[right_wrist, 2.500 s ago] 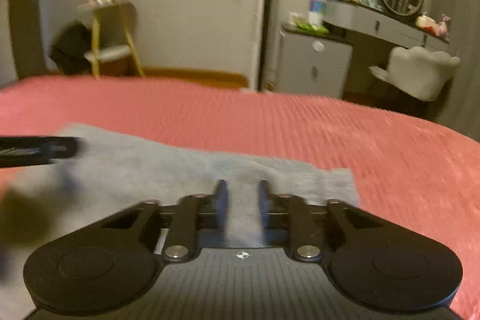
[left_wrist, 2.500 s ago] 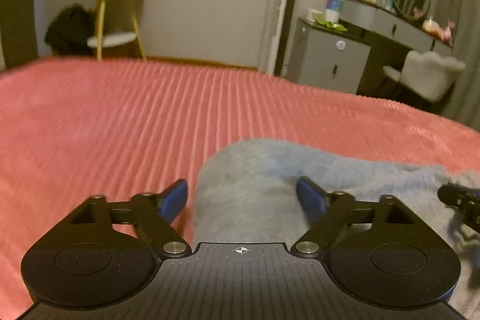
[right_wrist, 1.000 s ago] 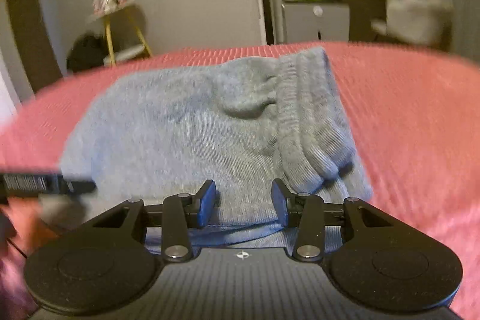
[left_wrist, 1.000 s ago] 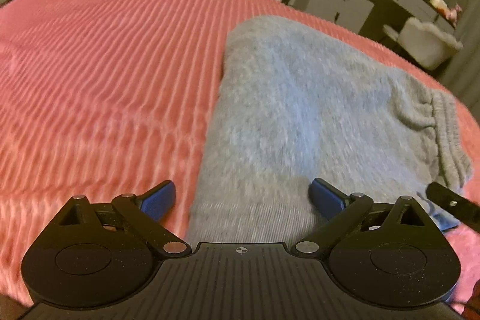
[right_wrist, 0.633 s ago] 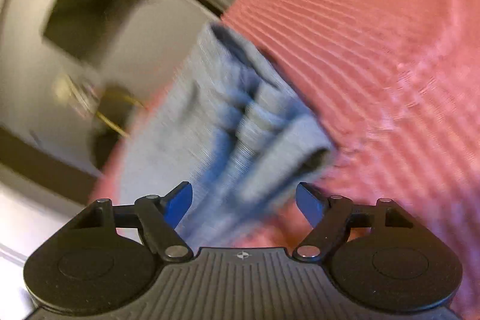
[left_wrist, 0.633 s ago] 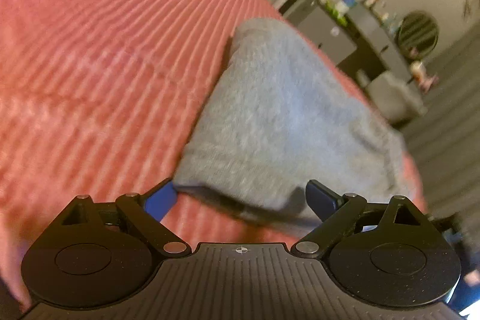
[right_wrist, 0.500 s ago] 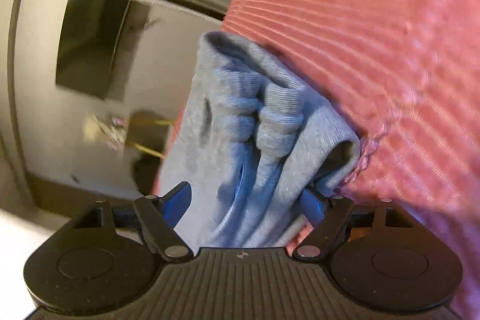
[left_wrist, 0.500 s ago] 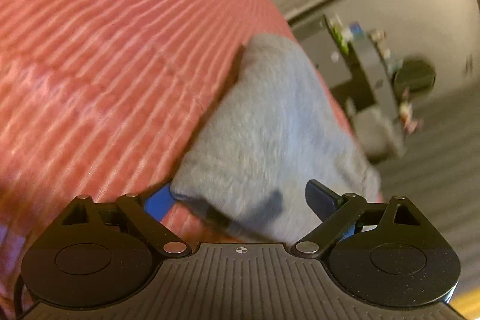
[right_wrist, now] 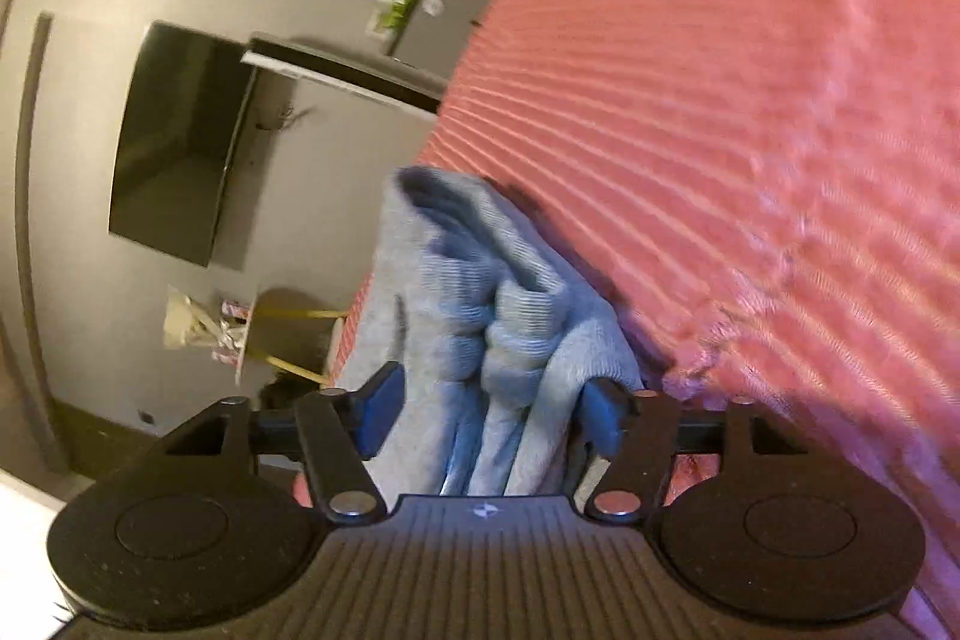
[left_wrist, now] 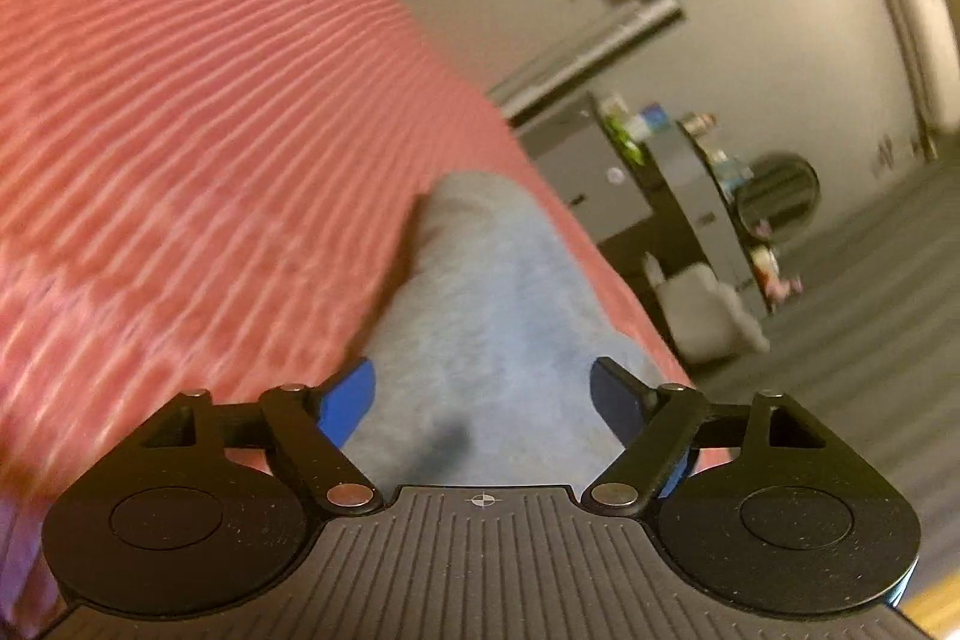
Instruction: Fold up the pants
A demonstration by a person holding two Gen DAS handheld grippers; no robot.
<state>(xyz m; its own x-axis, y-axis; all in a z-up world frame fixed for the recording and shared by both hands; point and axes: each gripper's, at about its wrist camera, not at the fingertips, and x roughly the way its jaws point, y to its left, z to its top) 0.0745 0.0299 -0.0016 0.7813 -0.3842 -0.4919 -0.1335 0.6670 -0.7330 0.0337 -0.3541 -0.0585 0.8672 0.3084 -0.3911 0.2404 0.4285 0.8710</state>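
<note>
Folded grey pants (left_wrist: 492, 328) lie as a thick stack on the pink ribbed bedspread (left_wrist: 180, 130). My left gripper (left_wrist: 480, 394) is rolled over and straddles one end of the stack. Its jaws are closing, with the cloth between the blue pads (left_wrist: 348, 400), which do not visibly squeeze it. In the right wrist view the pants (right_wrist: 480, 304) show their bunched ribbed waistband end. My right gripper (right_wrist: 489, 412), also rolled, has that end between its closing jaws. The far pad (right_wrist: 597, 409) touches the cloth. The bedspread (right_wrist: 720, 100) fills the right side.
Beyond the bed stand a grey cabinet (left_wrist: 576, 160), a dressing table with a round mirror (left_wrist: 777, 196) and a white chair (left_wrist: 702, 316). A dark wall screen (right_wrist: 174, 136) and a yellow-legged stand (right_wrist: 282, 334) are on the wall side.
Both grippers rolled, so the room now looks tilted. Each slid in around an end of the folded pants. The right jaws spread wide and then narrowed on the waistband end; the left jaws narrowed.
</note>
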